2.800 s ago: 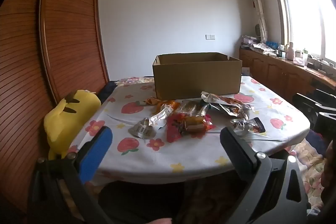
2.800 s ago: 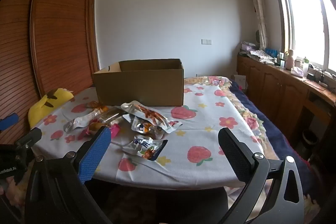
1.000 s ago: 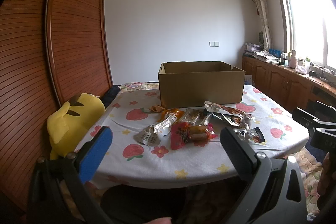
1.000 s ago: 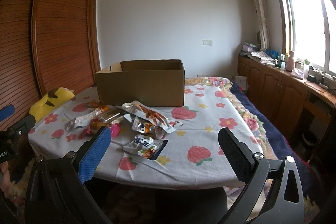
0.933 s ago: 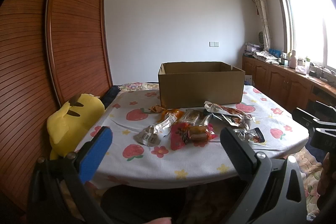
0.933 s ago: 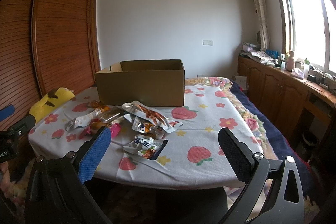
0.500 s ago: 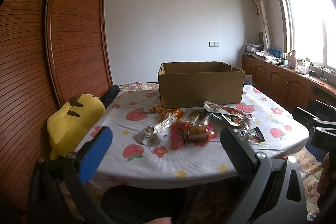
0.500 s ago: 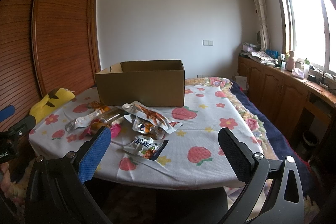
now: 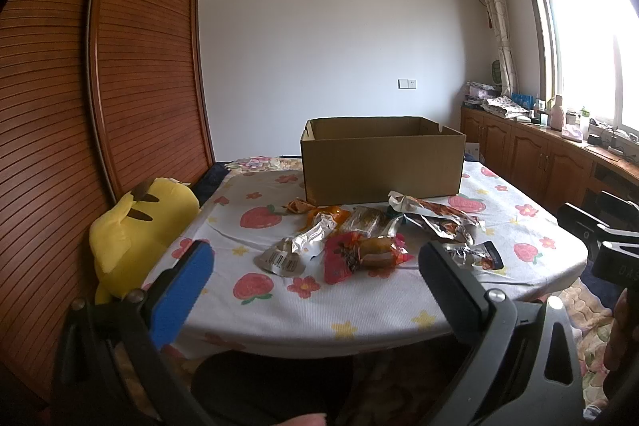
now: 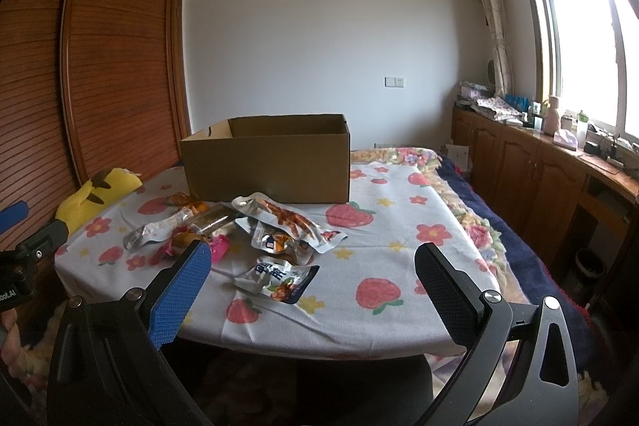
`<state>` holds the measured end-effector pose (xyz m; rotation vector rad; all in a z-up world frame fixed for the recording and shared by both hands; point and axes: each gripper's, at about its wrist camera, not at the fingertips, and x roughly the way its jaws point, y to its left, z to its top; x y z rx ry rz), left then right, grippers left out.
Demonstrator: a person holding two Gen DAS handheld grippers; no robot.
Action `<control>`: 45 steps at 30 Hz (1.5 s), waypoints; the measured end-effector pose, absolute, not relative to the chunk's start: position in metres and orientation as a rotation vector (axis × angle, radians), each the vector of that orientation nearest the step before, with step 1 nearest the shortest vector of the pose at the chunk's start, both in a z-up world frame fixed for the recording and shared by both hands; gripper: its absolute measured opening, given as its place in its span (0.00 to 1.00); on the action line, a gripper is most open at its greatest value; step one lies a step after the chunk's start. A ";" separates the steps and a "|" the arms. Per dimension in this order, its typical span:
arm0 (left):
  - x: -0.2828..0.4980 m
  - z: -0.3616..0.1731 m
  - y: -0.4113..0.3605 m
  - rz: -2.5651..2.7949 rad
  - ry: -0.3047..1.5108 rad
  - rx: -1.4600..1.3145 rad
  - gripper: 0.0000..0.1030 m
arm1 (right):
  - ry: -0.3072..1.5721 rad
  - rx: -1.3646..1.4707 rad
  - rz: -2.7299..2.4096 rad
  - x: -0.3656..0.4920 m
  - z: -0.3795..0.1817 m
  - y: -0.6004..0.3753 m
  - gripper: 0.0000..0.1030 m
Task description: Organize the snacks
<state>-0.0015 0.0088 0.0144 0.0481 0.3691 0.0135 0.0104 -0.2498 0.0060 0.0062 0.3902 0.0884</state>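
Several snack packets lie in a loose pile on the flowered tablecloth [image 9: 279, 302] in front of an open brown cardboard box [image 9: 381, 162]. Among them are a silver packet [image 9: 297, 246], a red packet [image 9: 361, 254] and a small blue-and-white packet [image 10: 277, 276]. The box also shows in the right wrist view [image 10: 267, 160]. My left gripper [image 9: 315, 274] is open and empty, held short of the table's near edge. My right gripper [image 10: 313, 274] is open and empty, also short of the table, further right.
A yellow plush toy [image 9: 135, 226] sits at the table's left edge beside a slatted wooden wardrobe [image 9: 100, 106]. Wooden cabinets [image 10: 539, 178] with clutter run under the window on the right. A bed with a floral blanket [image 10: 479, 218] lies behind the table.
Since 2.8 seconds ago both views have drifted slightly back and up. Over the last second nothing has visibly moved.
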 end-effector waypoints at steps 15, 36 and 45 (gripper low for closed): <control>-0.002 0.014 0.009 0.013 0.370 0.048 1.00 | 0.390 0.008 0.089 0.011 0.006 -0.250 1.00; 0.059 -0.023 0.005 -0.065 0.555 0.041 1.00 | 0.529 -0.014 0.220 0.057 -0.026 -0.246 0.99; 0.094 -0.033 0.010 -0.096 0.631 0.039 1.00 | 0.616 -0.012 0.355 0.100 -0.038 -0.249 0.96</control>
